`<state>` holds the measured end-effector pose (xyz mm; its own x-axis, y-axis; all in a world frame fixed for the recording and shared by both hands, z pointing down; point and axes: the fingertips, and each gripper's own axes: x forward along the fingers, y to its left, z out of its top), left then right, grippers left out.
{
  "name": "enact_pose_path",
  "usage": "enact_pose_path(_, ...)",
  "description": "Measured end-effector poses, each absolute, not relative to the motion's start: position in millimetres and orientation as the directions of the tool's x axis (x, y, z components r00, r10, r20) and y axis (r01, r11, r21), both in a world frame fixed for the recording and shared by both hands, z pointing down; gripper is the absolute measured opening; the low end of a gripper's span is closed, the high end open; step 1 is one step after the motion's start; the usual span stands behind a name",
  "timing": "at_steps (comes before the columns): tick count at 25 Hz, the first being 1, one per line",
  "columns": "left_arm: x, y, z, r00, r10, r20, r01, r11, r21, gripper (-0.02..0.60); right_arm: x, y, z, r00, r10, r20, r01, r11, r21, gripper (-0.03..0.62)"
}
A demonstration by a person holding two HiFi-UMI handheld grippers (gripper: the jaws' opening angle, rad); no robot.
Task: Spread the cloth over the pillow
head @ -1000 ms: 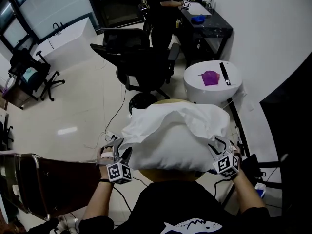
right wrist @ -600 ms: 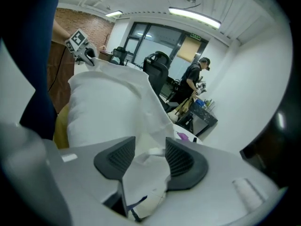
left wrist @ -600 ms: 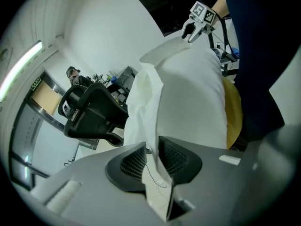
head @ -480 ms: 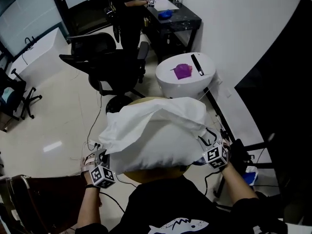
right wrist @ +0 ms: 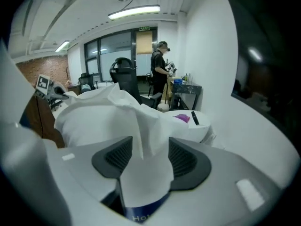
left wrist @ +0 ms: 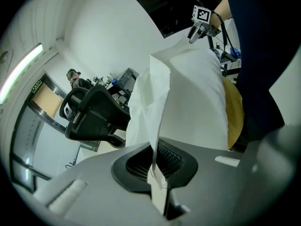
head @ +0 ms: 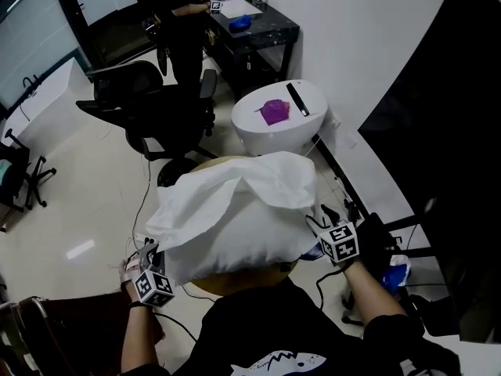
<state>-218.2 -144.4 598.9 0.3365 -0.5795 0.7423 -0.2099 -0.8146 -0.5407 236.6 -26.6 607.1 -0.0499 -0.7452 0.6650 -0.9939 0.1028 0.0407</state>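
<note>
A white pillow lies on a round yellow table, with a rumpled white cloth bunched over its top. My left gripper is at the pillow's left corner, shut on a thin edge of the cloth. The left gripper pinches that edge between its dark pads. My right gripper is at the pillow's right side. In the right gripper view its jaws have just been opening and stand wide. A fold of cloth lies loose between them.
A white round side table with a purple thing and a black bar stands beyond the pillow. A black office chair is to its left. A person stands at a dark desk. Cables trail on the floor.
The left jaws, open a second ago at the pillow's corner, have closed on the cloth edge. The right gripper has rolled and shifted along the pillow's right side. The head view has swung.
</note>
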Motion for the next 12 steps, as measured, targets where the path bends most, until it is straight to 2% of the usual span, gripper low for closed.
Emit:
enact_pose_path(3, -222.0, -148.1, 596.8, 0.333, -0.584, 0.740, -0.214, -0.812, -0.543, 0.003, 229.3, -24.7, 613.9, -0.034, -0.710, 0.704, -0.969, 0.196, 0.151, 0.249)
enact_pose_path(6, -222.9, -148.2, 595.5, 0.330, -0.586, 0.740, -0.220, -0.810, -0.543, 0.003, 229.7, -22.0, 624.6, -0.001, -0.686, 0.727, -0.975, 0.163, 0.153, 0.244)
enact_pose_path(9, -221.8, -147.9, 595.9, 0.331, -0.583, 0.742, -0.223, -0.812, -0.539, 0.003, 228.6, -23.8, 631.0, -0.018, -0.701, 0.713, -1.000, 0.008, -0.017, 0.238)
enact_pose_path(12, -221.7, -147.8, 596.9, 0.333, -0.581, 0.743, -0.227, -0.814, -0.535, 0.003, 236.0, -23.2, 636.3, 0.012, -0.712, 0.702, -0.953, -0.221, -0.208, 0.236)
